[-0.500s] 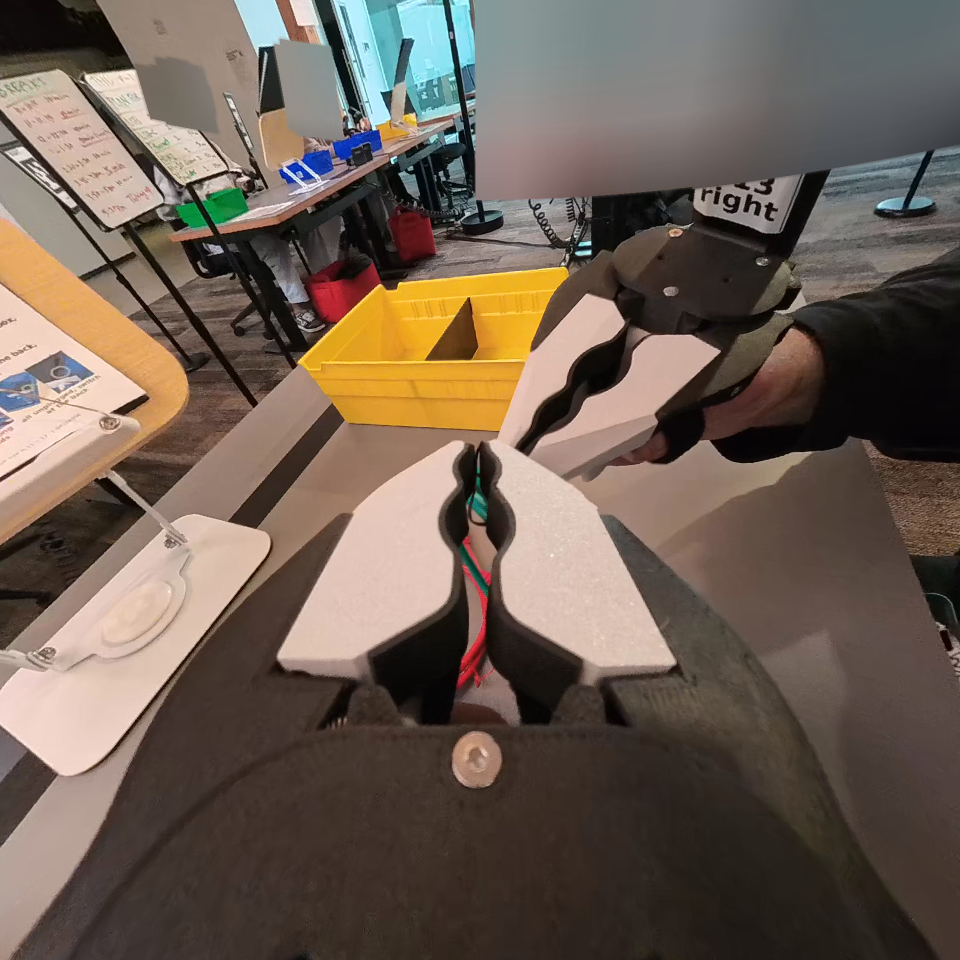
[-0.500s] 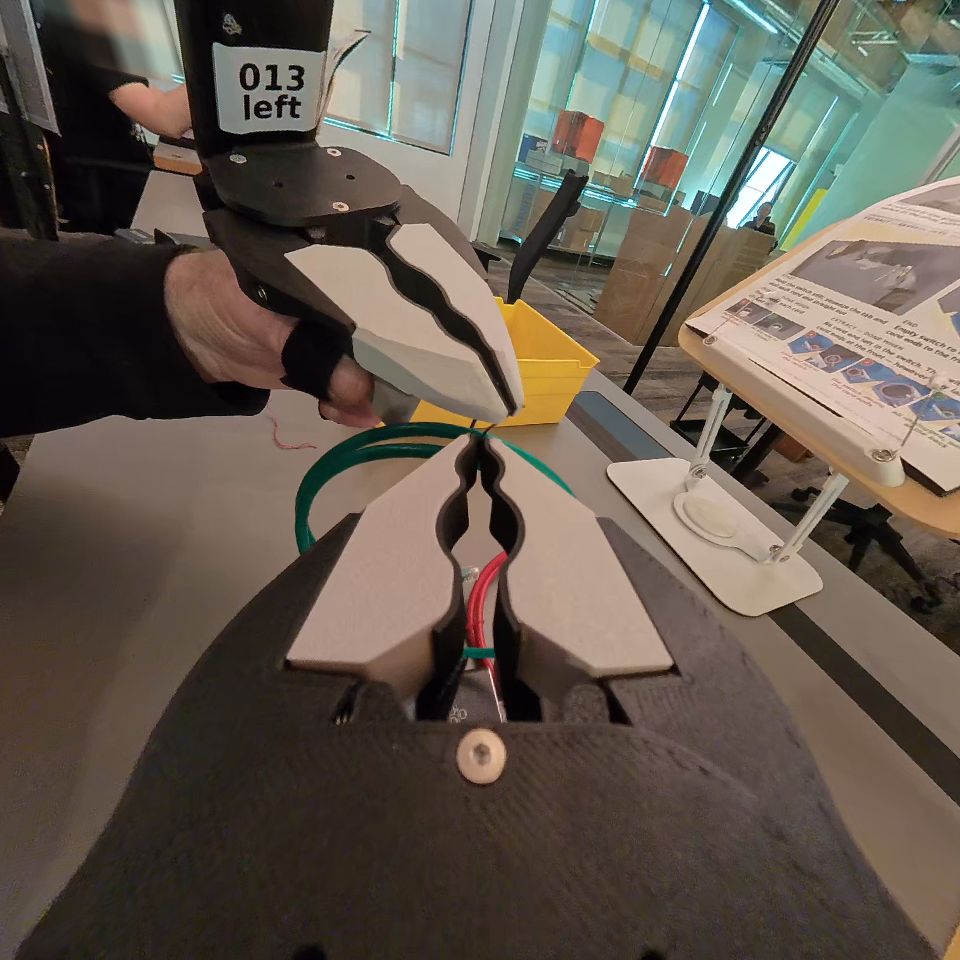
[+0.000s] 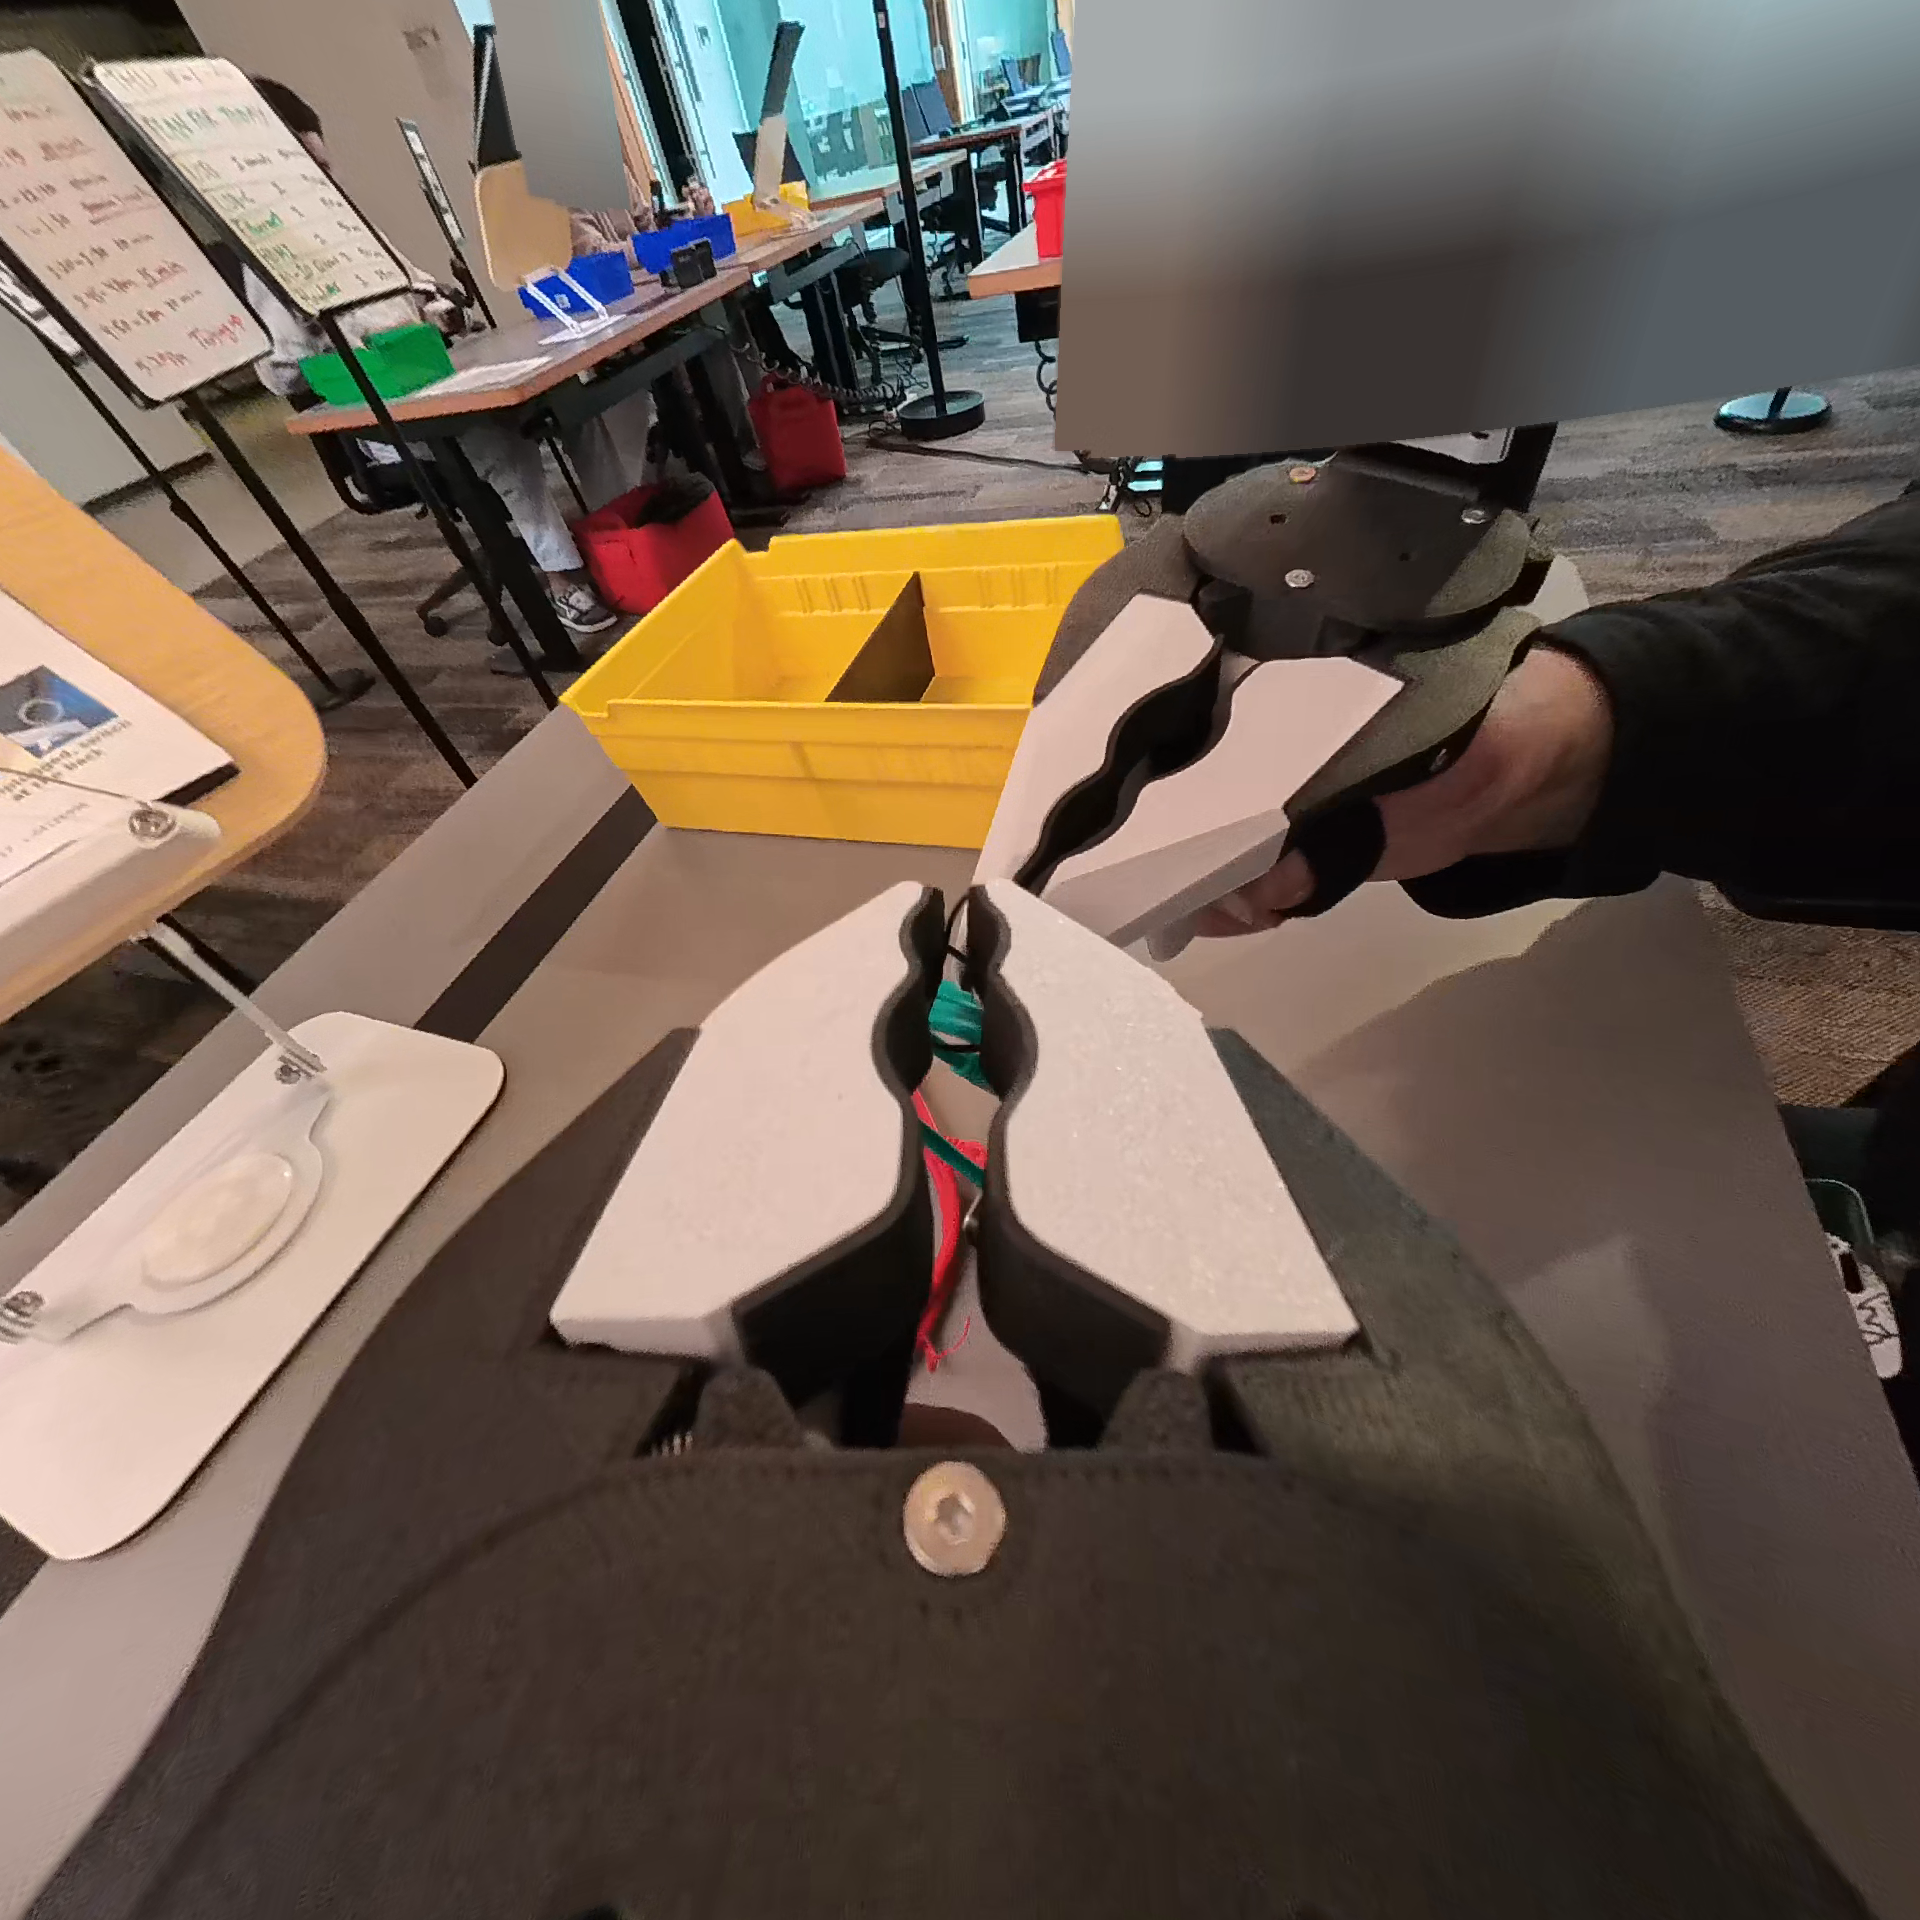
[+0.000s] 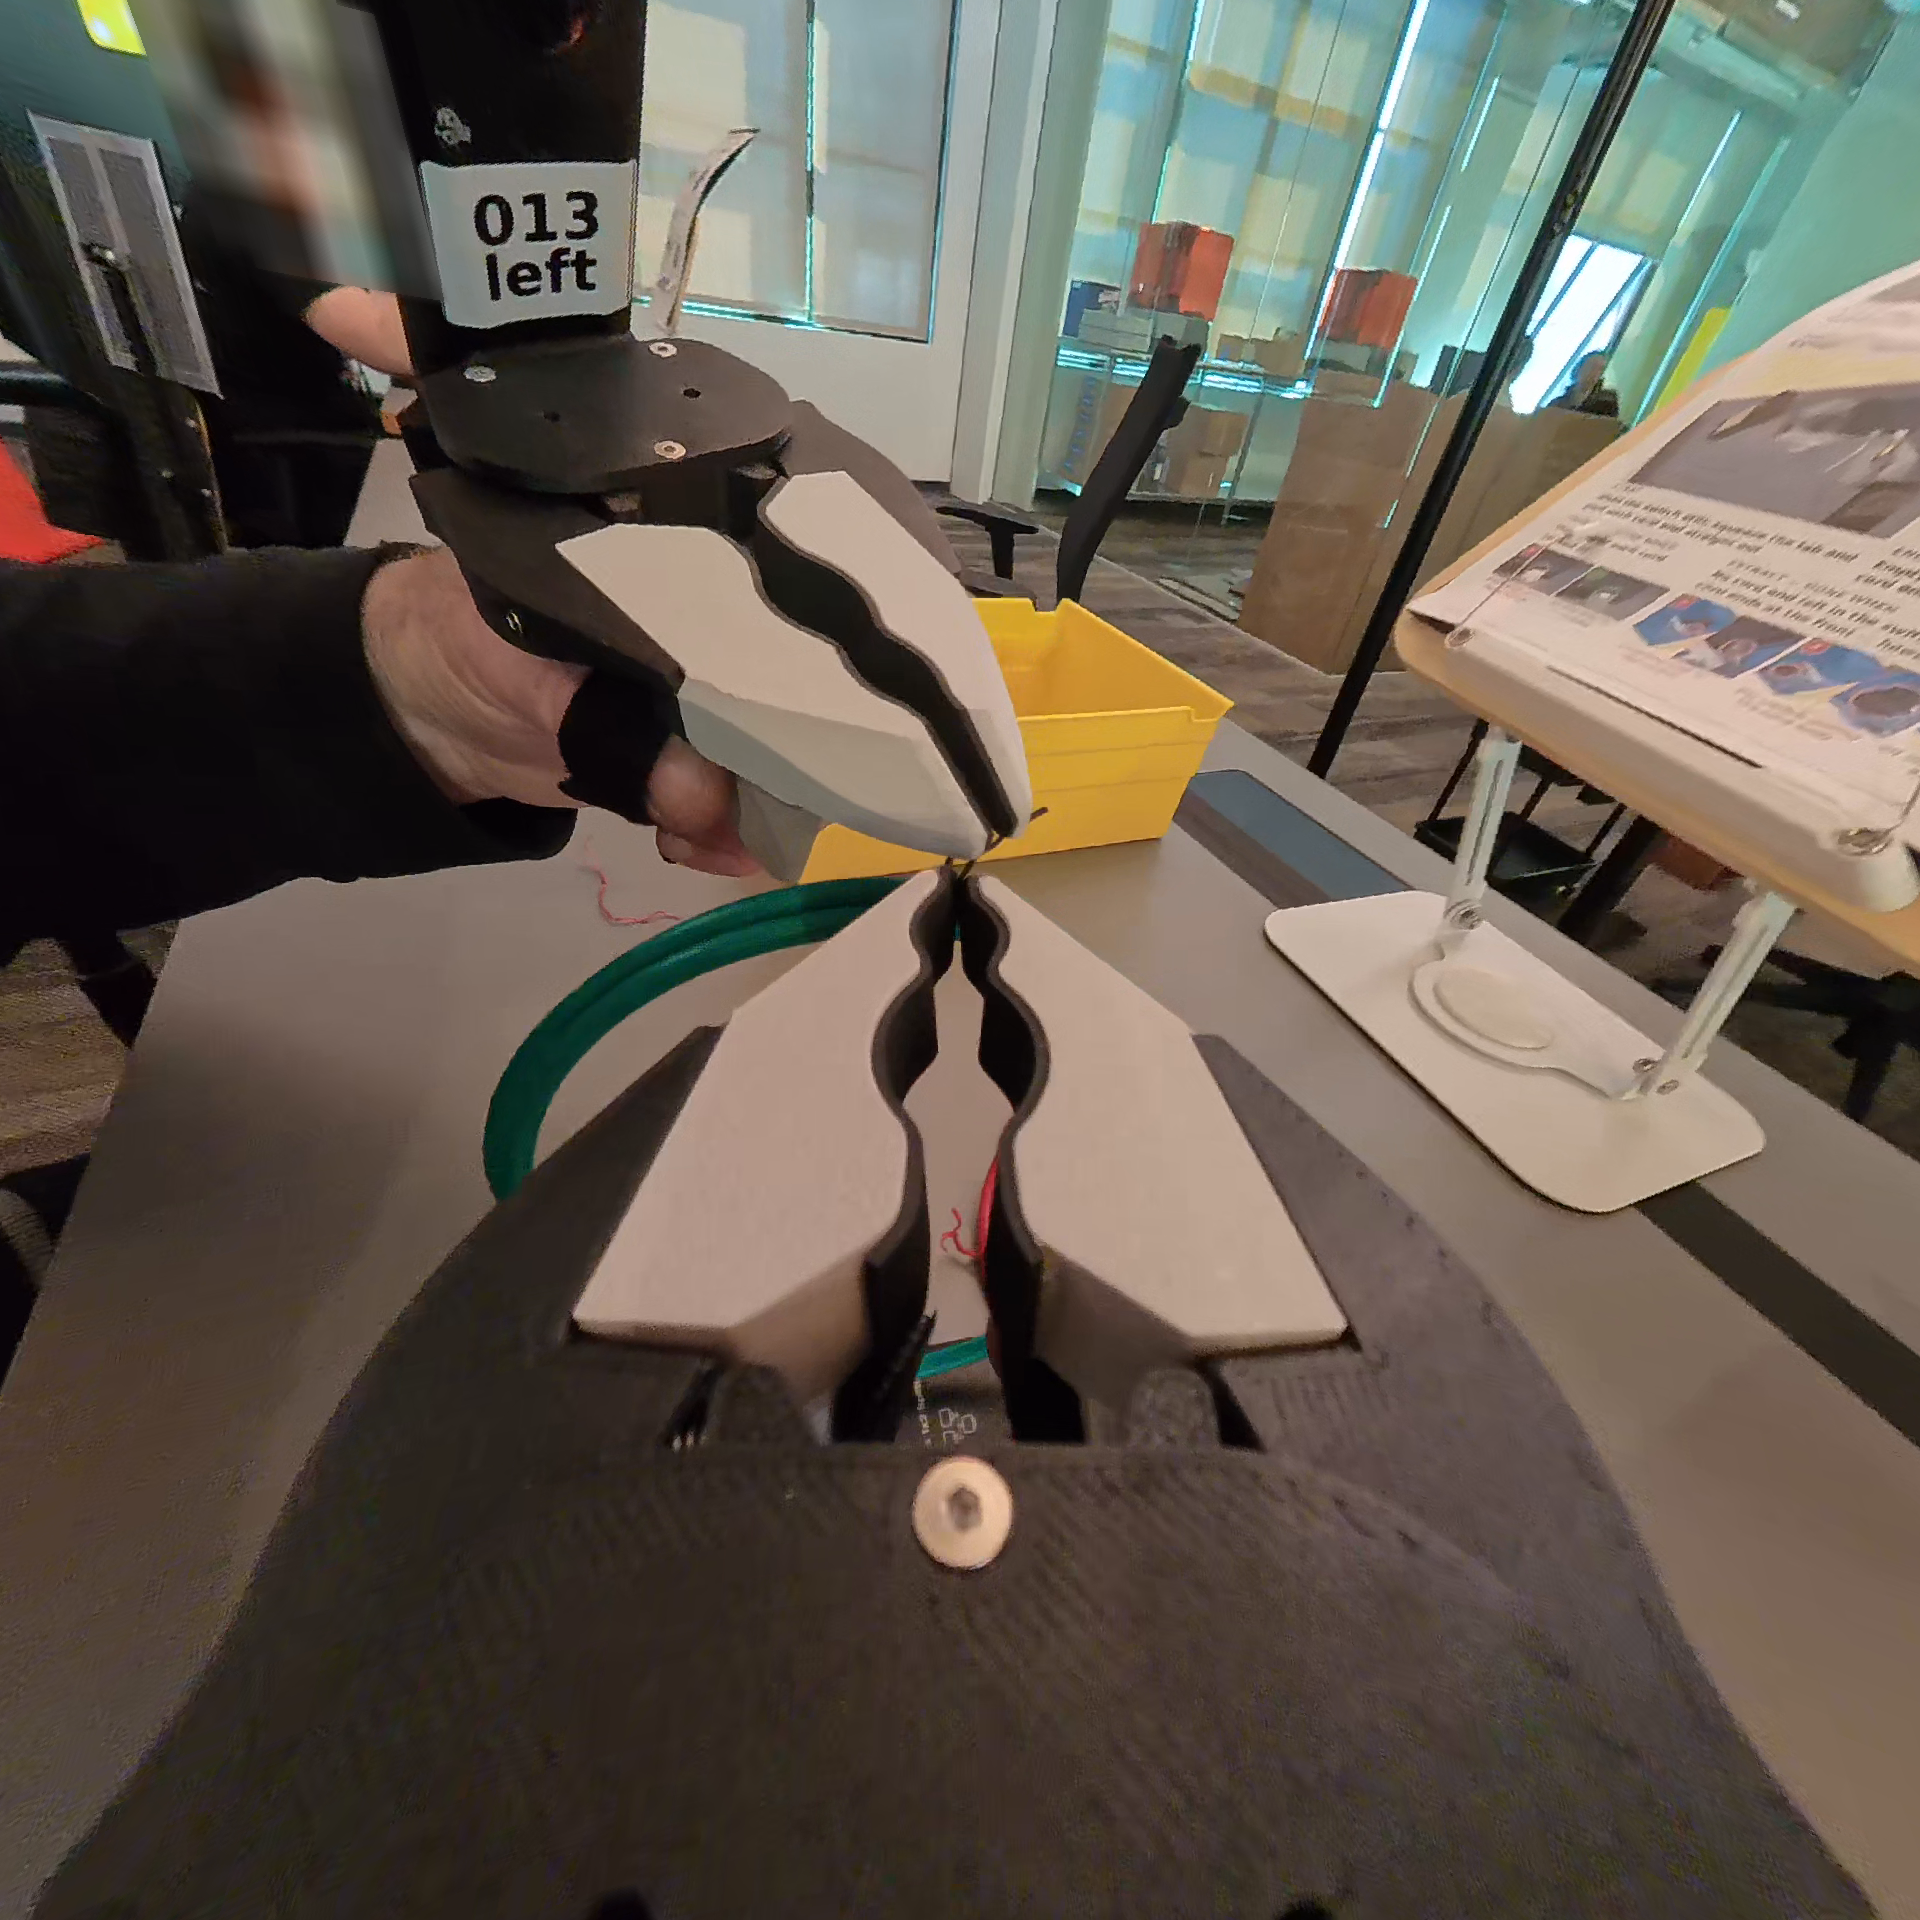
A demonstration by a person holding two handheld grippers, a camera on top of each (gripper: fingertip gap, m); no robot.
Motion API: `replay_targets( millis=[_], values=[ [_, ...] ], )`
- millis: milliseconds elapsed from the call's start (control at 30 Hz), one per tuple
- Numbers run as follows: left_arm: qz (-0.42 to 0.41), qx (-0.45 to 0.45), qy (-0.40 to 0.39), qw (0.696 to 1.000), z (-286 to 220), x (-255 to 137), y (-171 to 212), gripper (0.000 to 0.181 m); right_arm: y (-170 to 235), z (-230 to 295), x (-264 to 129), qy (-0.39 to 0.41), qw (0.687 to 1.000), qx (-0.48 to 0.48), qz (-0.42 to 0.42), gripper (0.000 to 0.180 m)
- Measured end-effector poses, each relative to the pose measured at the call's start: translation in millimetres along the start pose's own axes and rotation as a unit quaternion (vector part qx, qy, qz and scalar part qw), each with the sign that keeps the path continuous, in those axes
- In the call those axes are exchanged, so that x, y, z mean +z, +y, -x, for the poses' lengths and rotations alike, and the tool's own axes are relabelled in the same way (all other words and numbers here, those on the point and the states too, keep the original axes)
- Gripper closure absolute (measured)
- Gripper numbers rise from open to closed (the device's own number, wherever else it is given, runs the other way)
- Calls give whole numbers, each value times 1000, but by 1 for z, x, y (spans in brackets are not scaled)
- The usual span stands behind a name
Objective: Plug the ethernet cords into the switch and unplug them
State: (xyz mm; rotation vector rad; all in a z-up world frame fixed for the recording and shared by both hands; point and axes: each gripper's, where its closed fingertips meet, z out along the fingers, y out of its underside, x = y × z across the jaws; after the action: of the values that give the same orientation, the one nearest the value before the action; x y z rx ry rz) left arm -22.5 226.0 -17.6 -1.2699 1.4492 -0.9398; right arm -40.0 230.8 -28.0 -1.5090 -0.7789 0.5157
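Ethernet cords lie on the grey table [image 4: 312, 1195] beneath both grippers, mostly hidden by the gripper bodies. The green cord [image 4: 623, 977] shows as a coiled loop left of the right gripper [image 4: 954, 894] in the right wrist view; in the left wrist view only short green [image 3: 956, 1023] and red [image 3: 940, 1236] lengths appear through the slot between the fingers. The switch cannot be made out with certainty; a dark printed surface shows at the slot base in the right wrist view.

The table extends clear to the left and right of the grippers. A yellow bin [image 3: 831, 748] stands at the far edge, with a dark divider inside. A white stand base [image 4: 1507, 1049] sits near the table's side edge, carrying a tilted instruction board [image 4: 1683, 582] that is cut off by the frame.

Left gripper [image 3: 951, 909]: fingers together at the tips, pinching a thin black strand. Right gripper: tips together, the same strand apparently between them; the grip cannot be confirmed. The two tips nearly touch, pointing toward each other. Each gripper is held from the side by a hand [image 4: 488, 707] in a dark sleeve.
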Motion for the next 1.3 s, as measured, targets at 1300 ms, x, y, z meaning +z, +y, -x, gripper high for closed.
replay_targets(
  millis=[1300],
  values=[
    [17, -44, 1, 999, 11, -7, 29, 177, 18, 23, 17, -121, 991, 53, 22, 157]
  ],
)
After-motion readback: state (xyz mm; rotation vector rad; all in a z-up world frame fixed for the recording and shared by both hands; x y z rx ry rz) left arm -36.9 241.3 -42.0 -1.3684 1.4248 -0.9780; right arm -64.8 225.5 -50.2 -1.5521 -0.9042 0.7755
